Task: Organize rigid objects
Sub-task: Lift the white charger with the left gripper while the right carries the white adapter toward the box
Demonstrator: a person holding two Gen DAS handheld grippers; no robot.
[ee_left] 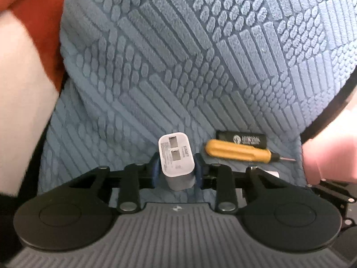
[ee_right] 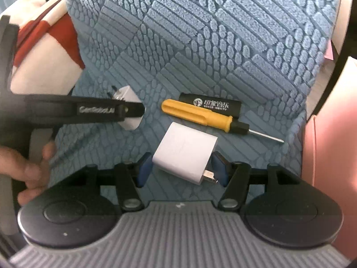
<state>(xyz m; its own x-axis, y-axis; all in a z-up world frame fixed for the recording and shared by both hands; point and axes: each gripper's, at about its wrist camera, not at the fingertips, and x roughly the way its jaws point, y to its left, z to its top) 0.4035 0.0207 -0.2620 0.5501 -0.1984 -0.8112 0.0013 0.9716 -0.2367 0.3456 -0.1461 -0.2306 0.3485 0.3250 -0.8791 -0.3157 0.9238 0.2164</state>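
Chargers: 2 white plug-in chargers. 1 white charger with 2 ports (ee_left: 176,157) sits clamped in the left gripper (ee_left: 177,167), port face toward the camera; in the right wrist view the same charger (ee_right: 130,96) shows partly behind the left gripper's black body. The second, a plain white charger (ee_right: 186,153), lies between the blue pads of the right gripper (ee_right: 181,168), metal prongs pointing toward the right pad.

Screwdrivers: 1 yellow-handled screwdriver (ee_right: 200,114), lying flat on the mat, thin shaft pointing right; also seen in the left wrist view (ee_left: 238,150).

Black item: 1 small black rectangular case (ee_right: 212,105) with white print, lying just behind the screwdriver handle and touching or nearly touching it; cannot tell which.

Left jaws: clenched on the 2-port charger, both blue pads against its sides.

Right jaws: spread around the plain charger; the left pad stands just off its side, the right pad near the prongs; firm contact not visible.

Surface: 1 blue textured mat (ee_right: 200,44) with raised bar and oval pattern carries all items.

Containers: 1 pink box-like edge (ee_right: 330,147) at the right of the mat; contents hidden.

Hand: bare fingers (ee_right: 29,167) wrap the left gripper's handle.
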